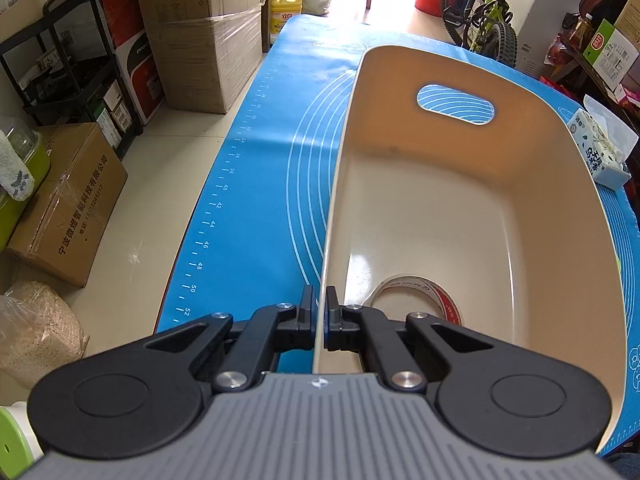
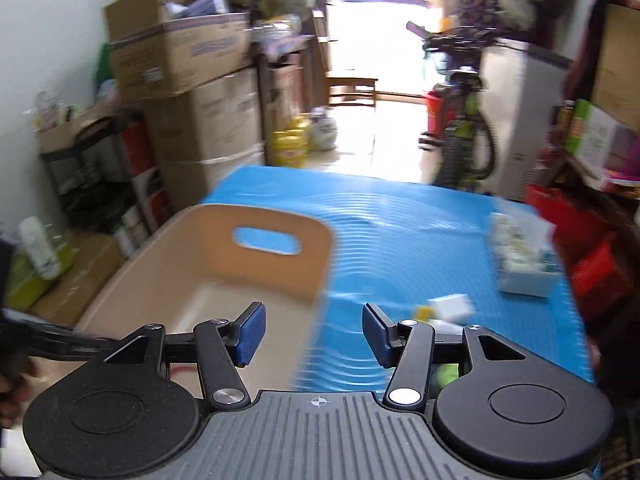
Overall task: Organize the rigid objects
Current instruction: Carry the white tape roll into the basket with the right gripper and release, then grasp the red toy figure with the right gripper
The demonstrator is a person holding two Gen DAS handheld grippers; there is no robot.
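Between your left gripper's (image 1: 320, 300) narrowed fingers sits the thin side wall of the beige plastic bin (image 1: 460, 184), pinched, likely to steady it while you load. Just right of those fingers, inside, a roll of clear tape with red print (image 1: 420, 300) lies flat on the bin floor. Your right gripper (image 2: 314, 330) hangs wide and empty; ahead-right of it, small white blocks (image 2: 452, 306) wait on the blue mat (image 2: 400, 216).

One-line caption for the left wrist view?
Left gripper clamps the beige bin by its rim; tape roll lies inside.
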